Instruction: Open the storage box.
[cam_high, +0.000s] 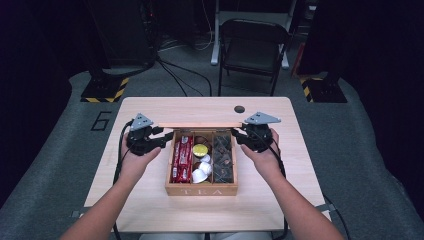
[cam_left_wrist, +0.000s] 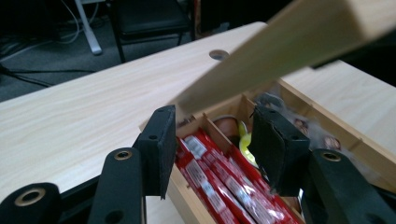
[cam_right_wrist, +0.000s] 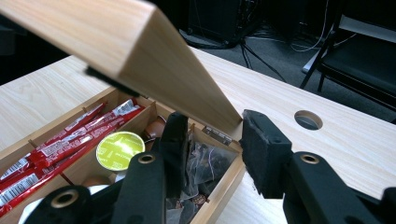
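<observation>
Evidently both tools, left (cam_high: 162, 137) and right (cam_high: 239, 135), clamp the lid (cam_high: 200, 125) edges, holding the tea box (cam_high: 201, 190) open.

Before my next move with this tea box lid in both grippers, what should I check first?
1. Lid raised, compartments open to view: ok.
2. Left gripper at the lid's end, corner between its jaws: ok.
3. Right gripper at the other end, corner between its jaws: ok.
4. Pads pressing firmly on the lid: cannot tell for either.
5. Red sachets and yellow-topped pod lie inside the tea box, nothing over its rim: ok.
6. Tea box flat on the table: ok.
</observation>
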